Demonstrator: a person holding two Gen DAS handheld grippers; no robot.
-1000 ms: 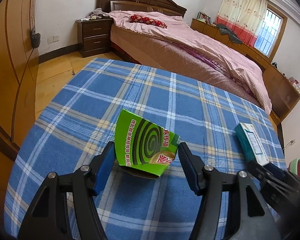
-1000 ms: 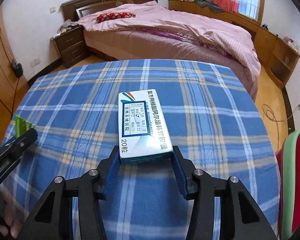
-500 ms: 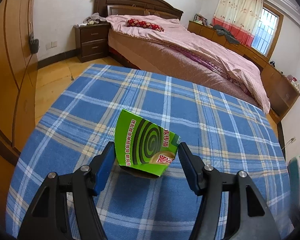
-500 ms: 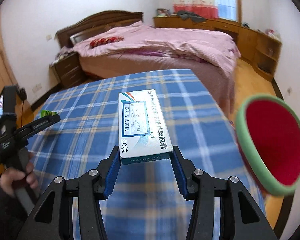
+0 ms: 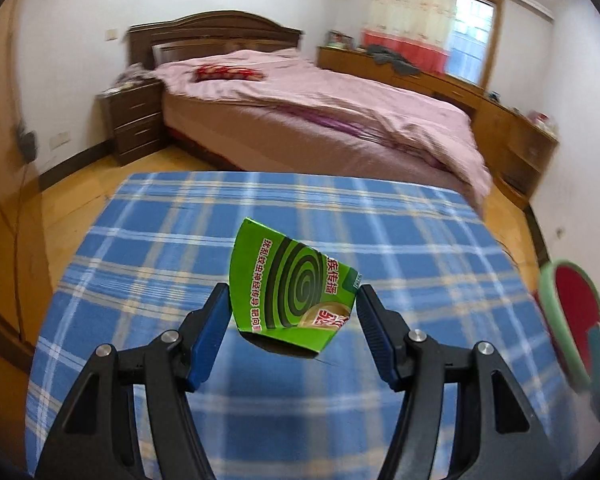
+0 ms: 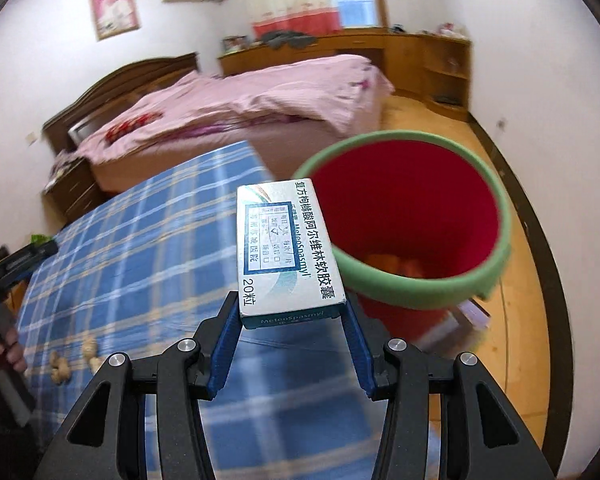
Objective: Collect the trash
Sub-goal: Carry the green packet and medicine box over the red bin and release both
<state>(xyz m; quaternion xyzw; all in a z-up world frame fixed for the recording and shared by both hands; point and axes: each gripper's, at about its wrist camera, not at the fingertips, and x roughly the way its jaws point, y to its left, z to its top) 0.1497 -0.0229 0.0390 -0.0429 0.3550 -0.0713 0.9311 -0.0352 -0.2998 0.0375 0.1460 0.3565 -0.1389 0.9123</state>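
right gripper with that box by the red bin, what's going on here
A person is clearing trash off a table with a blue plaid cloth. The right gripper holds a white medicine box in front of the open red bin. The left gripper clamps a torn green mosquito-coil carton above the table. Small scraps remain on the cloth.

Our left gripper (image 5: pixel 293 304) clamps a green carton (image 5: pixel 290 290) between its blue pads (image 5: pixel 209 336), lifted clear of the plaid cloth (image 5: pixel 140 264) below. Far right of the gripper a red bin (image 5: pixel 574 316) with a green rim shows, blurred. Ahead, beyond the cloth, lies a pink bed (image 5: pixel 320 112).
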